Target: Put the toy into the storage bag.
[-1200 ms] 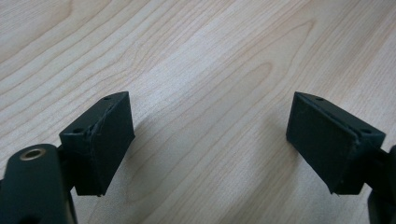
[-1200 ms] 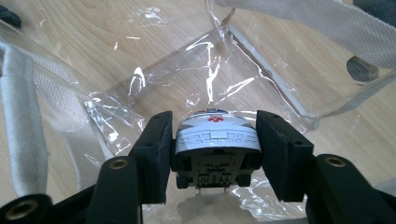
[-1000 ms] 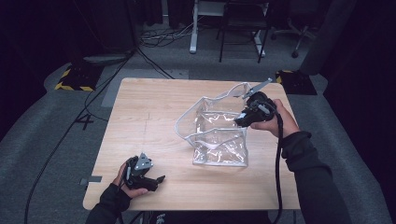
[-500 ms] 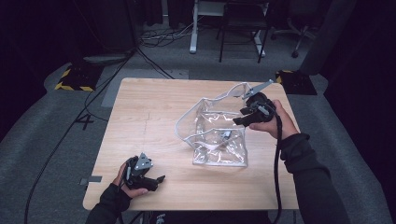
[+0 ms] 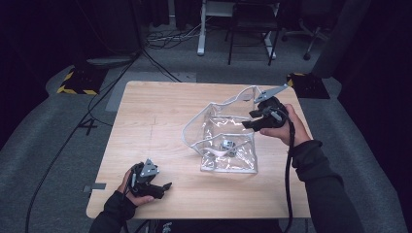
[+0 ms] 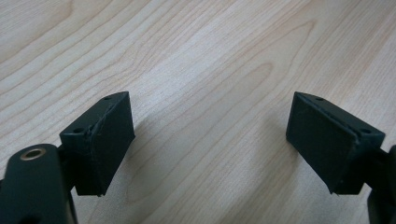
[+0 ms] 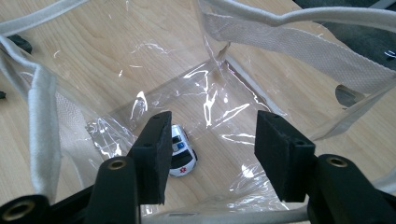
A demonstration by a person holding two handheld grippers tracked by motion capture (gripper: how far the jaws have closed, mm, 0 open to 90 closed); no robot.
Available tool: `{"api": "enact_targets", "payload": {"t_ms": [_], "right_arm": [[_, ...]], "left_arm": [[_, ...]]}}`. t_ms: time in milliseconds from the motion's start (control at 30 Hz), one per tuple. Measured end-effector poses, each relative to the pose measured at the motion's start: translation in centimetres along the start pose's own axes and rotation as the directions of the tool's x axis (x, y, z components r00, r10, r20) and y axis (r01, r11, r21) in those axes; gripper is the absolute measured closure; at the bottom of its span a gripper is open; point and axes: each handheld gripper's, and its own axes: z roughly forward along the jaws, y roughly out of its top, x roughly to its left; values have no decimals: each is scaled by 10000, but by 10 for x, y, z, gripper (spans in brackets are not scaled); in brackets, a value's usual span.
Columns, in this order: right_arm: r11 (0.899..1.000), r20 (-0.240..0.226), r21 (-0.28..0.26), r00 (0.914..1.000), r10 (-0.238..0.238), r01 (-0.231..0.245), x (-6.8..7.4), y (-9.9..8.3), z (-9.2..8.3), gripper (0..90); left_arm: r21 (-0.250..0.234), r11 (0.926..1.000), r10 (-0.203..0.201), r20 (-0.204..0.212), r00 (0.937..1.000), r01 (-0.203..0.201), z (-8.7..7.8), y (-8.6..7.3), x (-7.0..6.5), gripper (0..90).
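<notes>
Near the right edge of the bench (image 5: 160,111), the clear bag (image 5: 243,162) stands open, mouth up, rim sagging toward the left side. A toy car (image 5: 227,145) lies on the bag's floor, on its wheels as far as I can tell.

R claw (image 5: 248,121) hangs over the bag's far right rim, pointing down and in. Its jaws are spread w/ a moderate gap, nothing between them. In the right gripper view the car (image 7: 180,151) sits below the R claw (image 7: 215,135) but off centre: half hidden behind the jaw at the picture's left, not in the gap. Its long axis runs roughly along the claw's line of sight, nose end away, slightly skewed.

L claw (image 5: 163,187) rests by the near left corner, well apart from the bag, jaws spread wide over bare wood (image 6: 210,140), holding nothing.

So R hand is far nearer. Judgement: any reach for the car means going straight down through the mouth, shifting a bit toward that left jaw; bag walls are soft and may fold in.
</notes>
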Motion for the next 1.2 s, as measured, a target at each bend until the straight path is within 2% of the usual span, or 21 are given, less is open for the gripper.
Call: {"api": "enact_targets", "payload": {"t_ms": [267,300,500,600,633,733,767,800,967,1000,1100,1133,1200], "right_arm": [[9977,-45,-630,9997,252,-254,-1,-2,-3,468],[9967,21,-806,10000,77,-75,-1,-3,-3,464],[9925,264,-1219,9996,59,-27,0,-4,-4,448],[9886,410,-1504,9991,69,-7,0,-4,-7,443],[9833,522,-1816,9984,199,-101,0,-4,-10,430],[9785,629,-2056,9976,305,-169,0,-5,-11,412],[9769,682,-2134,9975,208,-58,-1,-5,-12,405],[9747,713,-2228,9969,339,-172,0,-6,-13,399],[9685,868,-2486,9957,333,-108,0,-6,-16,356],[9639,993,-2656,9939,478,-198,0,-7,-17,314],[9632,1093,-2675,9924,564,-253,0,-7,-18,297],[9584,1158,-2848,9918,538,-187,0,-8,-20,274],[9565,1149,-2904,9914,630,-271,0,-9,-21,264]], "left_arm": [[-1,10000,-2,0,10000,2,0,0,0,155],[2,10000,2,0,10000,-2,0,0,0,154],[2,10000,13,7,10000,-13,0,0,0,154],[6,10000,6,3,10000,-6,0,0,0,154],[-3,10000,9,6,10000,-9,0,0,0,155],[-3,10000,3,3,10000,-3,0,0,0,155],[0,10000,10,7,10000,-10,0,0,0,154],[0,10000,-1,3,10000,1,0,0,0,154],[-7,10000,3,6,10000,-3,0,0,0,154],[-2,10000,11,6,10000,-11,0,0,0,154],[-7,10000,2,7,10000,-2,0,0,0,154],[6,10000,5,2,10000,-5,0,0,0,154],[-1,10000,11,7,10000,-11,0,0,0,154]]}}
